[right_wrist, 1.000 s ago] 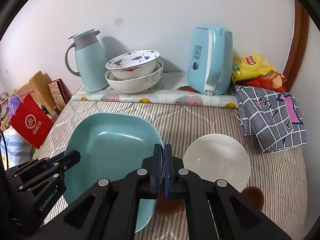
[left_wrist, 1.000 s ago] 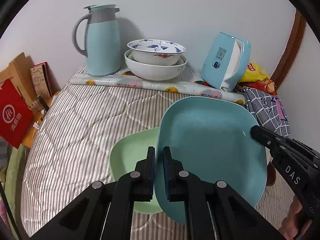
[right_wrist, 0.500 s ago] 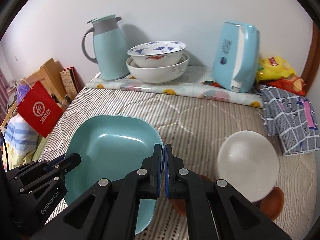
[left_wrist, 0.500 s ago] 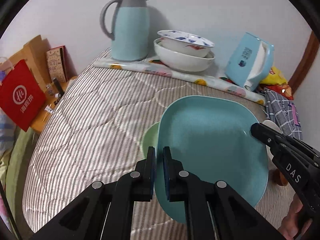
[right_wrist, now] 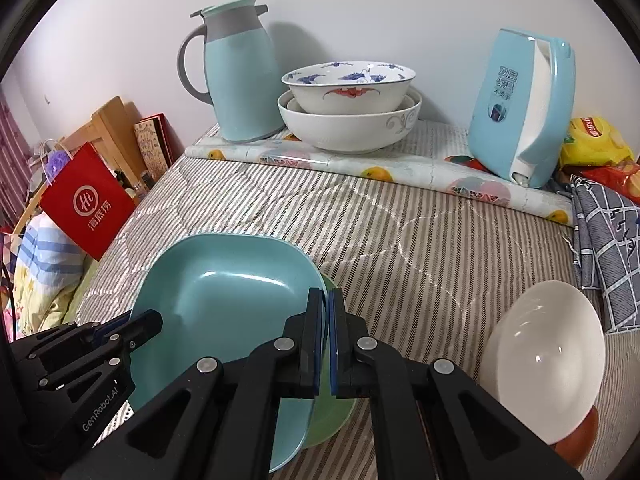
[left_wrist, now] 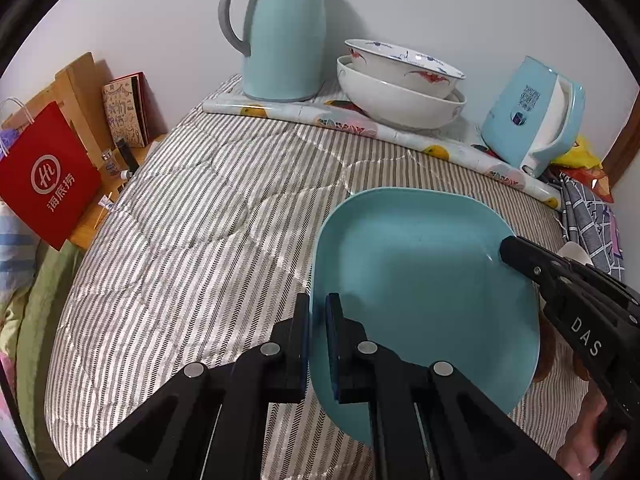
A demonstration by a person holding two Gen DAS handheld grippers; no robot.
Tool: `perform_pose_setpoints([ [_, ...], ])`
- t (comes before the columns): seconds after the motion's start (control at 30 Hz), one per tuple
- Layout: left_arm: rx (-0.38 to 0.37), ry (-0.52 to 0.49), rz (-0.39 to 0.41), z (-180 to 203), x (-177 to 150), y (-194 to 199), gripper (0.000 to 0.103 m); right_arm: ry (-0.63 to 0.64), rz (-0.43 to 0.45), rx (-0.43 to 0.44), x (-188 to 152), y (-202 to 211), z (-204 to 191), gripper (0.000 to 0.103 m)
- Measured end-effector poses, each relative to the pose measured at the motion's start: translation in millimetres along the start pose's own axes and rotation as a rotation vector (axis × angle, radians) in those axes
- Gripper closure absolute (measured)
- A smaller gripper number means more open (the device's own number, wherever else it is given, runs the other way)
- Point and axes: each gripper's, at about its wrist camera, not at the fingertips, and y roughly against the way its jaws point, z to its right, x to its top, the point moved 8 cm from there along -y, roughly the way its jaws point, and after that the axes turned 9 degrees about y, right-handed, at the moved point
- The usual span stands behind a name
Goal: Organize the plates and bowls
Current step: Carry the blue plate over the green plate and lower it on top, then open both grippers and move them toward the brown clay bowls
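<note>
A square teal plate (left_wrist: 420,280) hangs just above the striped bed cover, held from both sides. My left gripper (left_wrist: 317,300) is shut on its left rim, and my right gripper (right_wrist: 326,294) is shut on its right rim. A light green plate (right_wrist: 334,412) lies under the teal plate (right_wrist: 224,312) and shows only in the right wrist view, past the teal plate's right edge. To the right a white bowl (right_wrist: 544,360) sits on a brown dish (right_wrist: 576,436). Two nested white bowls (right_wrist: 348,104) stand at the back.
A teal thermos jug (right_wrist: 240,76) and a blue kettle (right_wrist: 520,108) flank the nested bowls on a fruit-print mat (right_wrist: 380,164). Snack bags (right_wrist: 596,140) and a checked cloth (right_wrist: 608,248) lie right. A red paper bag (right_wrist: 86,204) and books stand off the bed's left edge.
Both grippers have carried the teal plate leftward and lower, over the green plate. In the left wrist view the green plate is now hidden beneath it. The white bowl has drifted right in view.
</note>
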Motion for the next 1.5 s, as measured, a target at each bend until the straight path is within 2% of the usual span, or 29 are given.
perform_pose_setpoints([
  [0.27,0.008,-0.012,-0.032,6.7,-9.2,-13.6,0.095,0.005,-0.032,0.002,-6.5,-14.8,8.8,0.099],
  [0.8,0.029,-0.04,-0.023,6.6,-11.5,-14.9,0.094,0.007,-0.046,0.013,-8.7,-27.7,12.5,0.099],
  [0.97,0.017,-0.029,-0.041,4.0,-15.1,-15.7,0.091,0.018,-0.049,0.001,-8.2,-26.9,10.4,0.098],
  [1.07,0.029,-0.038,-0.034,2.3,-15.7,-13.0,0.083,0.022,-0.046,-0.006,-8.6,-22.5,9.4,0.091],
  [1.17,0.029,-0.046,-0.022,2.3,-15.7,-6.0,0.083,0.023,-0.038,-0.008,-9.5,-15.9,7.8,0.08],
  [1.33,0.023,-0.046,0.001,5.4,-14.2,9.6,0.083,0.009,-0.029,-0.002,-15.5,2.0,5.5,0.077],
  [1.4,0.016,-0.05,0.01,7.9,-15.0,17.4,0.083,-0.006,-0.017,-0.004,-19.8,13.1,6.6,0.067],
  [1.5,0.003,-0.058,0.027,15.2,-18.1,29.8,0.083,-0.037,0.006,-0.012,-27.7,32.8,12.1,0.062],
])
